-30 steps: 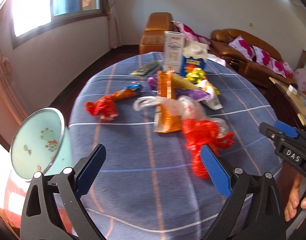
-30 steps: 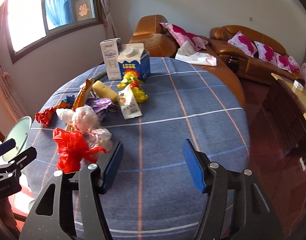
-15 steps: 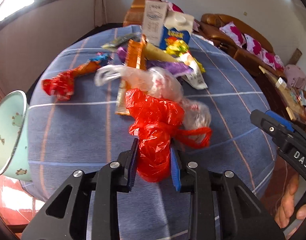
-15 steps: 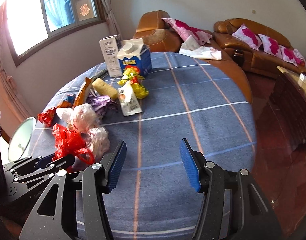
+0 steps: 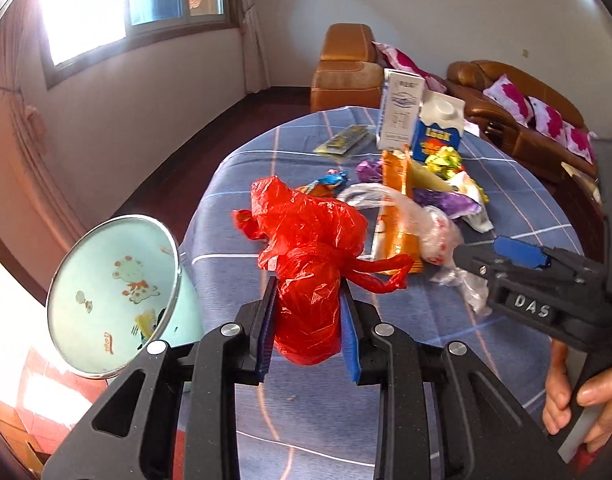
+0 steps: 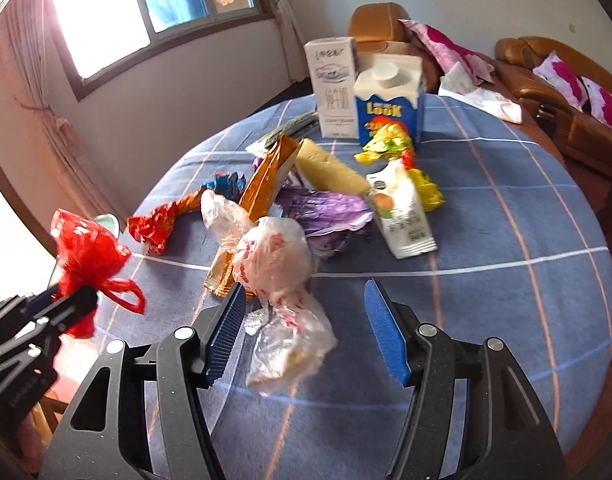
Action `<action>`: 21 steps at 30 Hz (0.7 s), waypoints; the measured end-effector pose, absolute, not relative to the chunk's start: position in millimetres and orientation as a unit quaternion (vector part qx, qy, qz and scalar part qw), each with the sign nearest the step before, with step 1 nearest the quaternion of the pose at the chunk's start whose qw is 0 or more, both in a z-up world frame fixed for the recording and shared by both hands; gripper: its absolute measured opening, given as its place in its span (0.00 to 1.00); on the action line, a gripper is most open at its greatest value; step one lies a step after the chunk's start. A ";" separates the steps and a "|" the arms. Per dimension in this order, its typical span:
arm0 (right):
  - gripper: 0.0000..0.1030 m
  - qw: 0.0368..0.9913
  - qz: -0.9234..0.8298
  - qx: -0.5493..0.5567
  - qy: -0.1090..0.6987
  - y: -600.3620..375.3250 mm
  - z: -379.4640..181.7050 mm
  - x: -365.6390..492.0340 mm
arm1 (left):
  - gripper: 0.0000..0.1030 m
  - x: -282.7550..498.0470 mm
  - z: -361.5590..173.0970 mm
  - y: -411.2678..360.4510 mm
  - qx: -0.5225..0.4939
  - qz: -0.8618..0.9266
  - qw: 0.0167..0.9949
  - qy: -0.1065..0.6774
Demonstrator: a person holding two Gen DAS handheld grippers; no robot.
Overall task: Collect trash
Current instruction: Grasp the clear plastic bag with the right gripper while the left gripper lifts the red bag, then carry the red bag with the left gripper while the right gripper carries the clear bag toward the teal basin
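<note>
My left gripper (image 5: 308, 330) is shut on a crumpled red plastic bag (image 5: 306, 248), held above the near edge of the blue checked tablecloth (image 5: 506, 184). The same red bag (image 6: 88, 256) shows at the left of the right wrist view. A pale green bin (image 5: 114, 292) with a cartoon print gapes just left of it. My right gripper (image 6: 302, 332) has its jaws opening, and a clear plastic bag with red print (image 6: 278, 276) lies between them on the cloth, the pads apart from it. Its fingers (image 5: 518, 254) enter the left wrist view from the right.
Behind lie an orange wrapper (image 6: 262, 184), a purple wrapper (image 6: 326, 212), a white sachet (image 6: 404, 216), a red-and-blue wrapper (image 6: 162, 220), yellow foil (image 6: 390, 144) and two upright cartons (image 6: 390, 100). Brown sofas (image 5: 518, 120) stand beyond. A hand (image 5: 586, 408) holds the right gripper's handle.
My left gripper closed on the red bag and lifted it back off the cloth toward the bin. My right gripper moved left and forward over the clear bag.
</note>
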State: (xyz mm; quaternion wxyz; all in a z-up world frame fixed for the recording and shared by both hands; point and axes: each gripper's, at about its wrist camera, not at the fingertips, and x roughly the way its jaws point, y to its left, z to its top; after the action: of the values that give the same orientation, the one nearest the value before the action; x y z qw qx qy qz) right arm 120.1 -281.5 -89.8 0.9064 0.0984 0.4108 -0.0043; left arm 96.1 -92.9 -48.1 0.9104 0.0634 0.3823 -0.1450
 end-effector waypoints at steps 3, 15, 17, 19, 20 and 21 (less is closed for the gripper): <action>0.42 0.896 -0.003 0.092 0.435 -275.1 -103.0 126.5 | 0.27 98.6 -46.9 -85.6 0.060 -0.140 0.912 0.381; 0.22 0.921 -0.044 0.078 0.379 -263.4 -67.0 95.9 | 0.27 96.4 -43.7 -73.1 0.067 -0.117 0.918 0.372; 0.22 0.927 -0.046 0.077 0.363 -259.1 -56.1 90.6 | 0.27 95.3 -41.1 -70.8 0.069 -0.111 0.921 0.367; 0.22 0.930 -0.040 0.077 0.358 -251.8 -50.3 88.1 | 0.27 94.2 -37.8 -66.4 0.067 -0.107 0.923 0.364; 0.22 0.931 -0.036 0.075 0.356 -246.7 -47.8 86.4 | 0.27 93.9 -36.9 -64.0 0.065 -0.105 0.923 0.365; 0.22 0.931 -0.032 0.074 0.355 -242.6 -45.6 87.6 | 0.27 93.6 -36.1 -61.3 0.063 -0.101 0.923 0.365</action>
State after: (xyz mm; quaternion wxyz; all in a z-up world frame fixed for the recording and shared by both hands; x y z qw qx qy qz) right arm 87.6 -242.6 -45.6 0.9315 0.0736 0.3549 -0.0319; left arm 93.6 -61.3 -36.1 0.9233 0.0635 0.3650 -0.1014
